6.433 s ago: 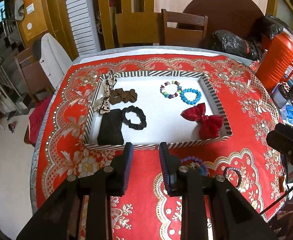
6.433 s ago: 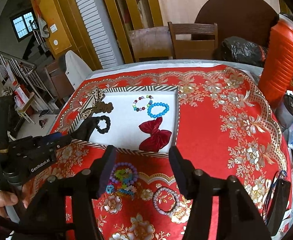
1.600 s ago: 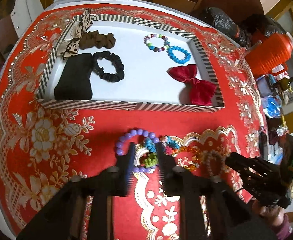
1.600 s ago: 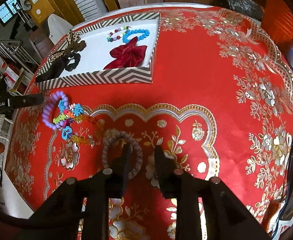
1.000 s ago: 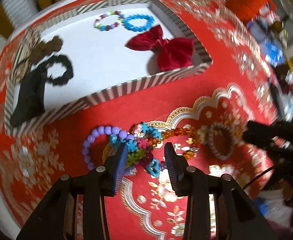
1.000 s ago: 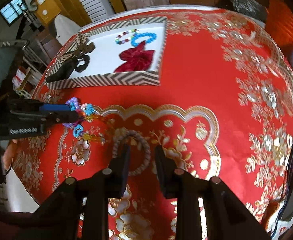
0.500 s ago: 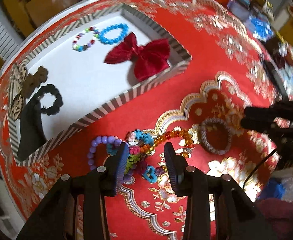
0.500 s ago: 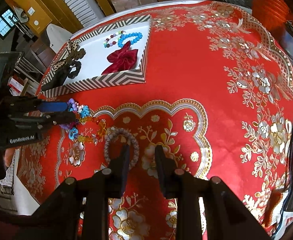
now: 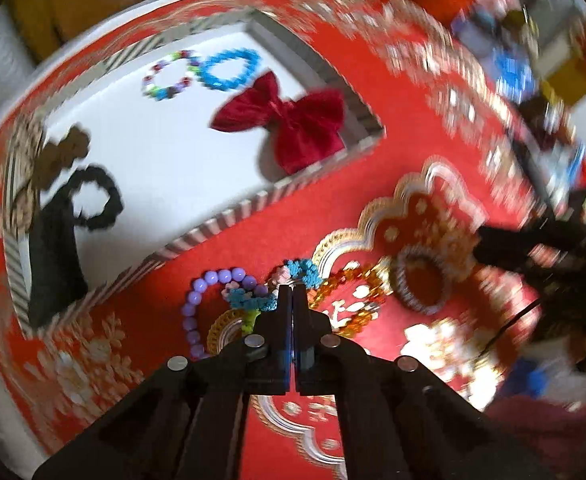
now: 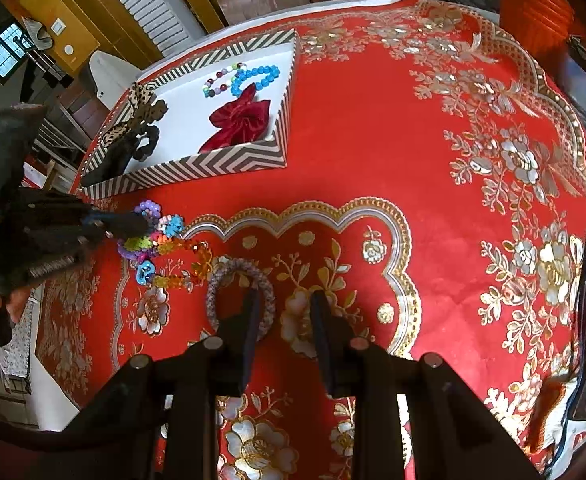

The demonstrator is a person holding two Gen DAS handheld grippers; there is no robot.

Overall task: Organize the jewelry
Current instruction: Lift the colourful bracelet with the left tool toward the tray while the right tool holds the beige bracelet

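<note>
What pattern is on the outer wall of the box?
Black-and-white zigzag stripes on the box, clearest in the right wrist view.

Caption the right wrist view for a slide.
Open right gripper straddles the grey beaded bracelet on the red tablecloth; left gripper reaches the colorful bracelet pile.

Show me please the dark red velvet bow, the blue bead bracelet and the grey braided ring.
dark red velvet bow [image 9: 289, 120]: left wrist view, centre knot.
blue bead bracelet [image 9: 249, 65]: left wrist view, right side beads.
grey braided ring [image 10: 229, 270]: right wrist view, top arc.

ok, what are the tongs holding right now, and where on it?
Left tongs are shut in the colorful bracelet pile; the held strand cannot be told. Right tongs are open, straddling the grey beaded bracelet's rim.
</note>
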